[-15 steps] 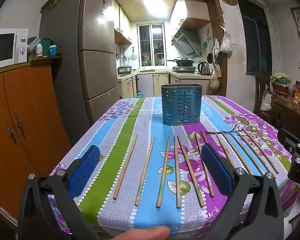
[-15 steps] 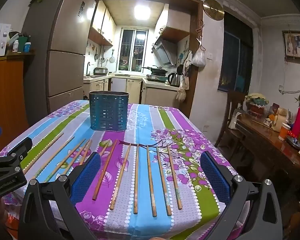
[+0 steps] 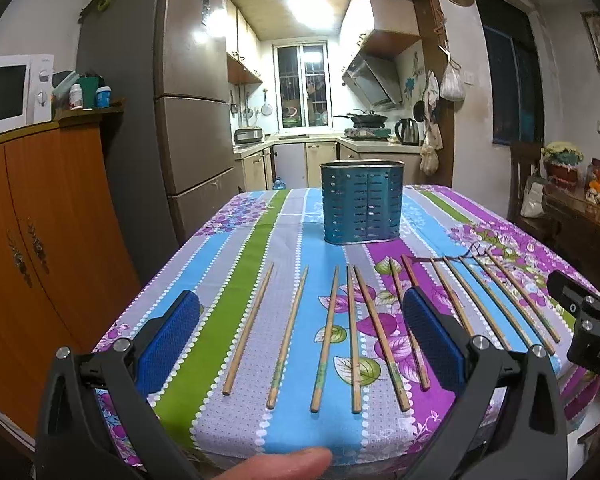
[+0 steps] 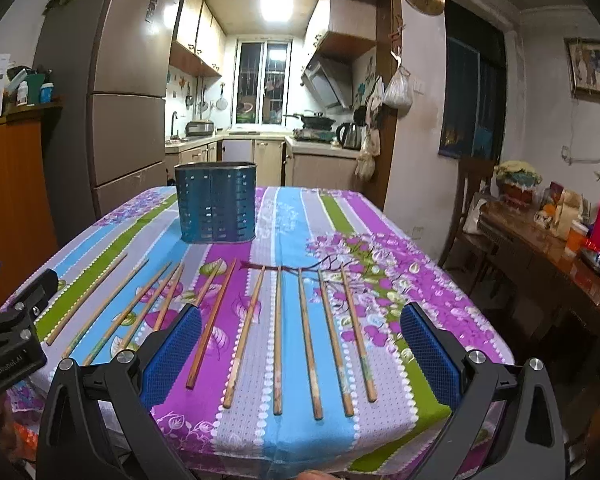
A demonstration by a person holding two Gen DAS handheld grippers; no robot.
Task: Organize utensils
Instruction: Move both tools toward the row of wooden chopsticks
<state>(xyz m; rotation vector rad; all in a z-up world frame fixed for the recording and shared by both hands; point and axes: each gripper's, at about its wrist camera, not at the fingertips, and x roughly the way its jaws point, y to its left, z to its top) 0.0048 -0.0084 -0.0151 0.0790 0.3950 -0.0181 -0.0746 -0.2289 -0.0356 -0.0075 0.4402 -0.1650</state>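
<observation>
Both our left gripper (image 3: 300, 344) and right gripper (image 4: 300, 344) gape empty over chopsticks (image 3: 327, 340) lying lengthwise ahead, pointing toward the blue holder (image 3: 362, 204).

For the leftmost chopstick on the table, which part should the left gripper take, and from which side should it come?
Probably the thick near end of the leftmost chopstick, coming from above with the open left gripper set across its width. It lies flat on the tablecloth, pointing toward the blue holder, and clear of its neighbour.
</observation>
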